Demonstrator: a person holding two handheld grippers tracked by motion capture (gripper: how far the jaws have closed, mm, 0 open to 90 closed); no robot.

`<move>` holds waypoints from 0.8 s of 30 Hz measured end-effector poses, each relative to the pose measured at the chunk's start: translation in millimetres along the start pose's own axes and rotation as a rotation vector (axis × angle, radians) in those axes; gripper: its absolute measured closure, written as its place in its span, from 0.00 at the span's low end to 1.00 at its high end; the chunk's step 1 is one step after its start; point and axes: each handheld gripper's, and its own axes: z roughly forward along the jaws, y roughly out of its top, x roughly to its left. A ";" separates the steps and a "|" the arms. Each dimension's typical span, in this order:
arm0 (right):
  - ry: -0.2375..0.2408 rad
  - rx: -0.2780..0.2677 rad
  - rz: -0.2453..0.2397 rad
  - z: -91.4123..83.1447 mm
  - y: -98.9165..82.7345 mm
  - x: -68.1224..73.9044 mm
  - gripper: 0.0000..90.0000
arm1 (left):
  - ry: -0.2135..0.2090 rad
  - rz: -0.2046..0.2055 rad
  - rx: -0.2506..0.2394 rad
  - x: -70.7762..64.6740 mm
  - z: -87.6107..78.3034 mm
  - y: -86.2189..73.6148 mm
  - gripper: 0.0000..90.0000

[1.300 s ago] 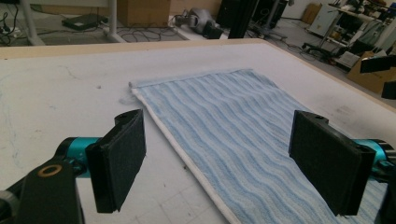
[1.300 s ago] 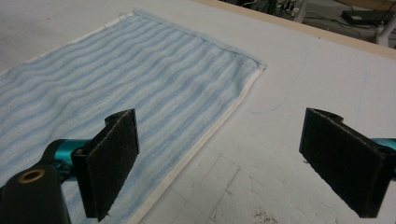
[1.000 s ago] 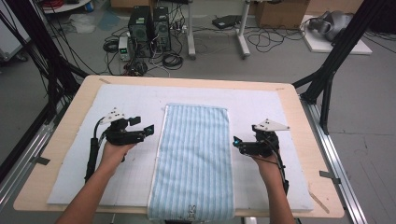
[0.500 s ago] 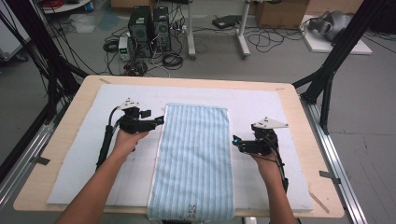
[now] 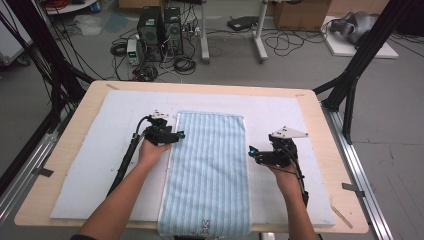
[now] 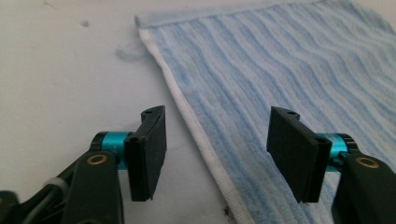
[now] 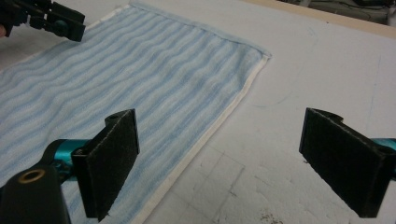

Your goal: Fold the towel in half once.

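Note:
A light blue striped towel [image 5: 210, 165] lies flat and lengthwise on the white mat, its near end hanging over the table's front edge. My left gripper [image 5: 177, 135] is low at the towel's left edge, near the far left corner. In the left gripper view its jaws have just been closing; the left gripper [image 6: 218, 112] is open, with the towel's [image 6: 280, 60] white hem between the pads and untouched. My right gripper [image 5: 252, 151] sits at the towel's right edge. In the right gripper view the right gripper [image 7: 220, 116] is wide open over the towel's [image 7: 140, 65] hem, and the left gripper [image 7: 60, 21] shows far off.
A white mat [image 5: 100, 150] covers most of the wooden table [image 5: 320, 115]. Black frame legs stand at both far corners. Computers and cables lie on the floor beyond the table.
My left hand has moved right and slightly away, from the bare mat to the towel's left edge, and its jaws stand narrower. The right hand has stayed put.

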 end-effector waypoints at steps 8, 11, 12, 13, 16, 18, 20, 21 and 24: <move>0.000 0.012 -0.010 3.4 -0.9 2.5 0.13 | 0.039 0.101 -0.001 -7.2 -2.7 -3.3 0.78; 0.002 0.013 -0.005 4.0 -1.0 3.5 0.13 | 0.019 0.141 -0.003 -10.1 -2.5 -4.0 0.90; 0.000 0.013 -0.008 4.4 -0.8 3.7 0.13 | 0.019 0.141 -0.002 -10.9 -2.6 -4.2 0.94; 0.001 0.014 -0.009 4.9 -0.8 3.8 0.13 | 0.012 0.141 -0.002 -10.5 -2.5 -4.3 0.95; -0.009 0.017 0.000 8.7 0.6 3.9 0.13 | -0.010 0.112 -0.002 -7.0 -2.6 -4.1 0.96; -0.024 0.031 0.012 13.5 3.0 3.0 0.13 | -0.023 0.098 0.002 -4.6 -2.8 -3.8 0.96; -0.040 0.043 0.029 19.5 6.4 1.3 0.13 | -0.027 0.086 -0.003 -4.0 -2.5 -3.9 0.96; -0.045 0.049 0.034 22.9 8.0 -0.2 0.13 | -0.027 0.084 -0.001 -3.6 -2.7 -3.9 0.96; -0.056 0.078 0.053 34.7 11.8 -3.5 0.19 | -0.039 0.065 -0.005 -2.1 -2.4 -4.0 0.96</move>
